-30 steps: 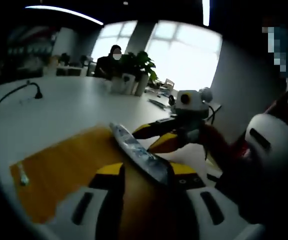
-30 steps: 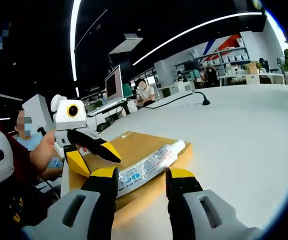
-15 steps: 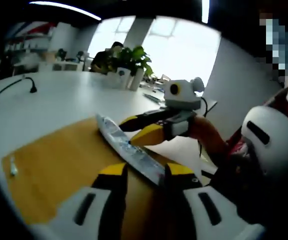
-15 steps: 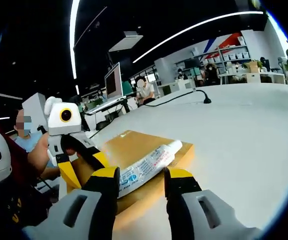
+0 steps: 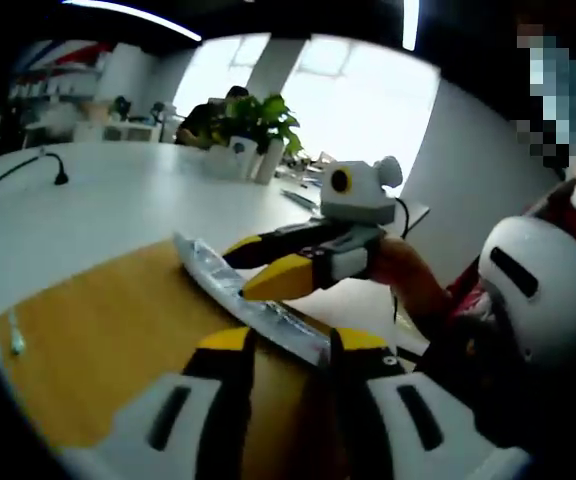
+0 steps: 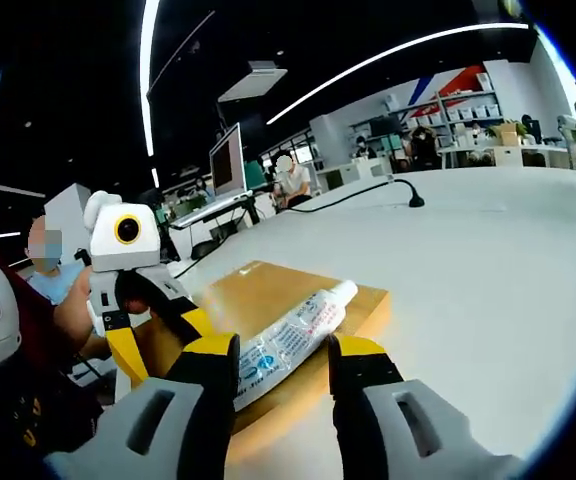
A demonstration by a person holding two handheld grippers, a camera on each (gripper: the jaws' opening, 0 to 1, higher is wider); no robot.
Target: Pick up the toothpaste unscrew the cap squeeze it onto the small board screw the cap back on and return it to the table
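Note:
The toothpaste tube (image 6: 286, 340) hangs slanted over the small wooden board (image 6: 258, 290), with its white cap (image 6: 343, 291) on the far end. In the left gripper view the tube (image 5: 238, 290) runs back to my left gripper (image 5: 293, 340), which is shut on its flat tail. My right gripper (image 6: 283, 352) straddles the tube's middle, open, with a gap on the right side. In the left gripper view it (image 5: 240, 272) reaches in from the right. The left gripper (image 6: 153, 335) comes in from the left in the right gripper view.
A white smear (image 5: 14, 342) lies on the board (image 5: 98, 340) near its left end. The board sits on a large white table (image 6: 488, 260) with a microphone on a cable (image 6: 408, 198). Potted plants (image 5: 253, 125) stand at the far side. A person's hand (image 5: 408, 275) holds the right gripper.
My left gripper has swung and rolled, so its view shifted and the tube's far end points more to the left. In the right gripper view the cap has drifted slightly left.

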